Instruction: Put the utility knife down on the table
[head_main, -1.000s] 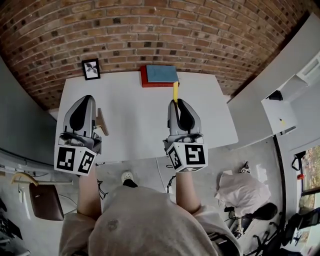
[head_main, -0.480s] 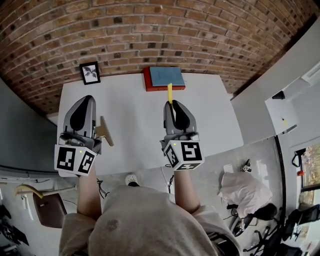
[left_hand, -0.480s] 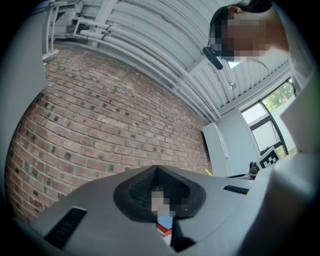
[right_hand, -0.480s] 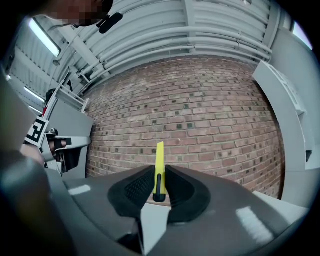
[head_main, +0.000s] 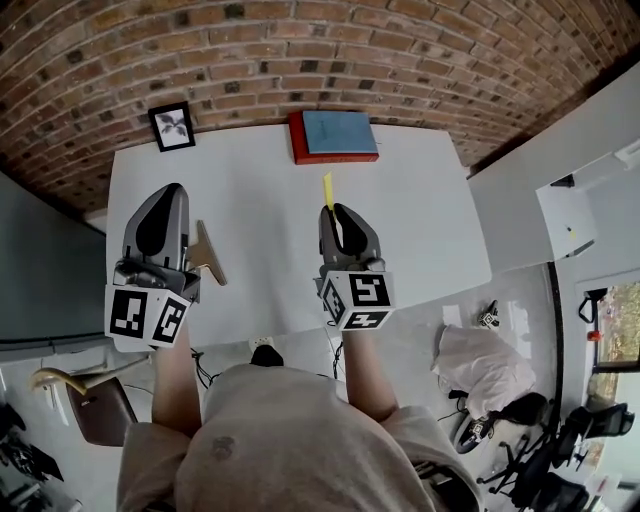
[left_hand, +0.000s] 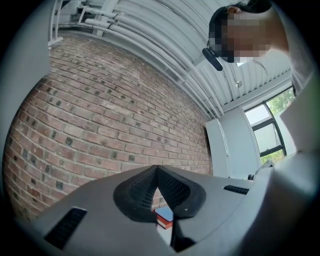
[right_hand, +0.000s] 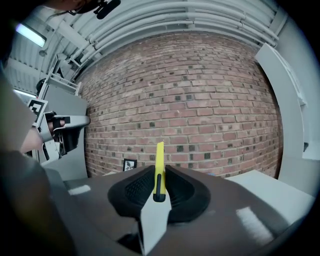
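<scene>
The yellow utility knife (head_main: 327, 190) sticks forward out of my right gripper (head_main: 336, 212), which is shut on its rear end over the middle of the white table (head_main: 420, 210). In the right gripper view the utility knife (right_hand: 159, 165) stands on edge between the two dark pads of the right gripper (right_hand: 160, 175) and points at the brick wall. My left gripper (head_main: 165, 195) hovers over the table's left side. In the left gripper view the pads of the left gripper (left_hand: 157, 171) meet at the tip with nothing between them.
A red book with a blue one on top (head_main: 335, 136) lies at the table's far edge, straight ahead of the knife. A small framed picture (head_main: 172, 126) stands at the far left corner. A tan piece (head_main: 207, 255) juts out beside the left gripper. A brick wall (head_main: 320, 50) runs behind the table.
The right gripper with the knife has drawn back from the books toward the table's middle and slightly left. The left gripper holds about the same place.
</scene>
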